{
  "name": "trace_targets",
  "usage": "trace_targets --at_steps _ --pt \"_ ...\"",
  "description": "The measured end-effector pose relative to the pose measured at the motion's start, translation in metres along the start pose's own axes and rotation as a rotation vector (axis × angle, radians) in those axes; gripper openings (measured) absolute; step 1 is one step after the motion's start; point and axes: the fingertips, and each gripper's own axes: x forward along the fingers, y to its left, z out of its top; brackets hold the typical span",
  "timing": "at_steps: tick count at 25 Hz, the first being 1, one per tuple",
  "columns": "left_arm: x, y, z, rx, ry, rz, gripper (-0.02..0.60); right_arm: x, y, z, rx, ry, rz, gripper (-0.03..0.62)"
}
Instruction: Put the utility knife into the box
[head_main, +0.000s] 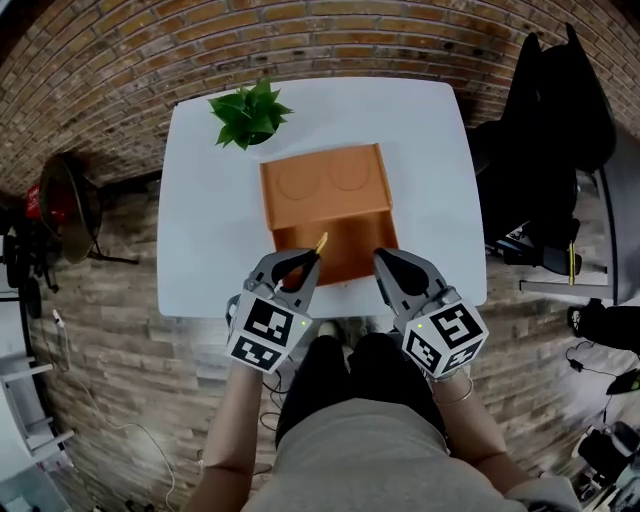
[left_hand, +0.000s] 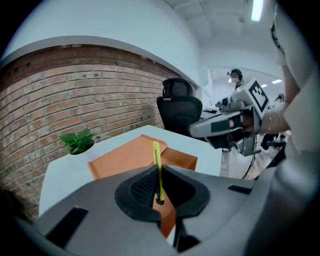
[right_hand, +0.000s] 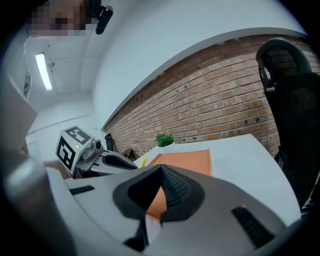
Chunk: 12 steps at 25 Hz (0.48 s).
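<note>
A thin yellow utility knife (left_hand: 157, 170) stands pinched upright in my left gripper (left_hand: 159, 192), whose jaws are shut on it. In the head view the knife (head_main: 320, 243) pokes out of the left gripper (head_main: 303, 262) over the near edge of the orange box (head_main: 327, 208). The box (left_hand: 130, 157) lies open, its lid flat toward the far side. My right gripper (head_main: 390, 268) hovers at the box's near right corner, jaws shut with nothing between them. From the right gripper view (right_hand: 160, 192) the box (right_hand: 187, 161) and the knife's yellow tip (right_hand: 143, 161) show ahead.
A potted green plant (head_main: 249, 113) stands at the far edge of the white table (head_main: 205, 200). A black office chair (head_main: 550, 130) is to the right of the table. Brick flooring surrounds it. My knees sit just below the near table edge.
</note>
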Motion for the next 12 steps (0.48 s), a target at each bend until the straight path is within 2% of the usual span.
trace_targets --at_steps 6,12 --pt "0.028 0.000 -0.018 0.181 0.165 -0.031 0.023 0.011 -0.016 0.001 0.011 0.002 0.000 -0.002" --pt "0.053 -0.001 -0.039 0.300 0.313 -0.077 0.023 0.021 -0.025 -0.001 0.022 0.012 -0.002 -0.002"
